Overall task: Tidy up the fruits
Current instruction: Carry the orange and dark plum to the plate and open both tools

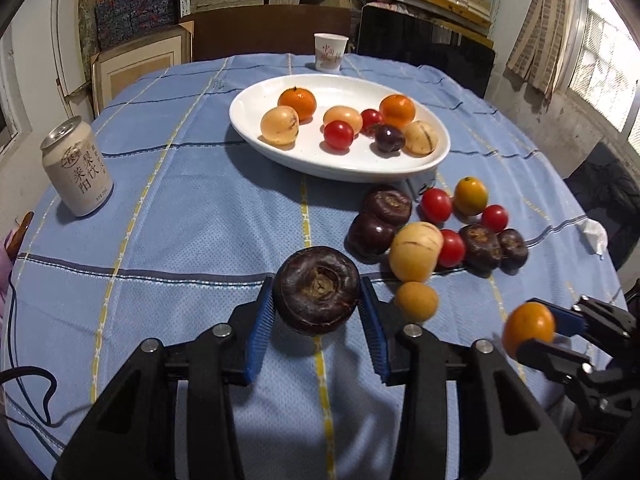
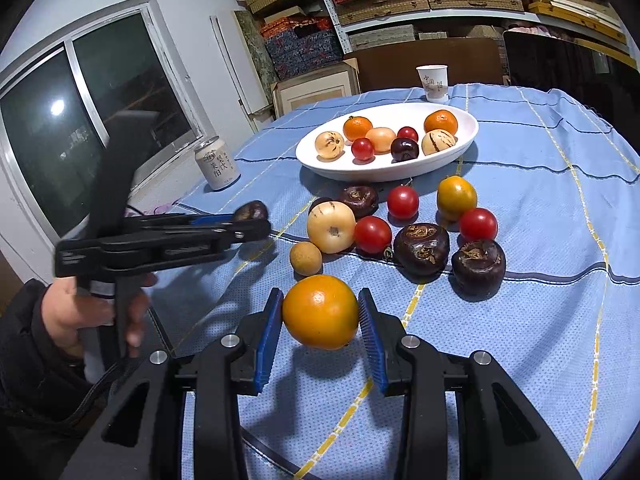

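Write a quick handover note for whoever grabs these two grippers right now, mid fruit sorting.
Left gripper: shut on a dark water chestnut, lifted above the cloth.
Right gripper: shut on an orange, also lifted.
White plate: holds seven fruits, among them two oranges and two tomatoes.
Left to do: place both held fruits, then clear the loose pile on the tablecloth in front of the plate.
Leave alone: can, paper cup.

Your left gripper is level, fingers clamped on a dark fruit above the desk. Your right gripper beside it likewise pinches an orange fruit. Your left hand grips its handle.
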Demonstrator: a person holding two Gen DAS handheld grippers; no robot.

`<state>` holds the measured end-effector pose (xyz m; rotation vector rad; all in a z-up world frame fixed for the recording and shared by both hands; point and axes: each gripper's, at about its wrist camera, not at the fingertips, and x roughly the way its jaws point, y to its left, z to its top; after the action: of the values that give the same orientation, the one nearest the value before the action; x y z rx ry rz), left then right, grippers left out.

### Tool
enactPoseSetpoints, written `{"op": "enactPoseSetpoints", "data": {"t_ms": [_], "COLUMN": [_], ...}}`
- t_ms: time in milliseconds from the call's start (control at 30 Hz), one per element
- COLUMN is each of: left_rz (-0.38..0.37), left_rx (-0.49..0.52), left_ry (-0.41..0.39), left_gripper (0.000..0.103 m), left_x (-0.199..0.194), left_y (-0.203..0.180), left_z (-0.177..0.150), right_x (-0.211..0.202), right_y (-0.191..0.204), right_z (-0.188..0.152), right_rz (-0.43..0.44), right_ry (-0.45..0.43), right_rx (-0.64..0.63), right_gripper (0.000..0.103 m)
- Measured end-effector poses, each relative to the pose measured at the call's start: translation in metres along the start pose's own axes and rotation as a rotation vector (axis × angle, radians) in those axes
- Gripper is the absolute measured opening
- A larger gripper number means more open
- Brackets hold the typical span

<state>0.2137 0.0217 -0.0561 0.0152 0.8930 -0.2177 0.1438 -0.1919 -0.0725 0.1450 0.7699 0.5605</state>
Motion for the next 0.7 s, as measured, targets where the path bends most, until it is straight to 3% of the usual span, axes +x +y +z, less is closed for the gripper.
{"op": "enactPoseSetpoints", "data": {"t_ms": [700], "left_rz": [-0.019], "left_rx": [0.034], "left_ry": [-0.112], "left_gripper": [0.041], "left_x": [-0.063], "left_y": [-0.012], "left_z": [-0.008], "right_x": [-0.008], "right_y": [0.004], "right_z": [0.001], "right_rz": [-0.061], "right_ry": [-0.024], "right_rx": [-0.023], "right_gripper": [0.039]}}
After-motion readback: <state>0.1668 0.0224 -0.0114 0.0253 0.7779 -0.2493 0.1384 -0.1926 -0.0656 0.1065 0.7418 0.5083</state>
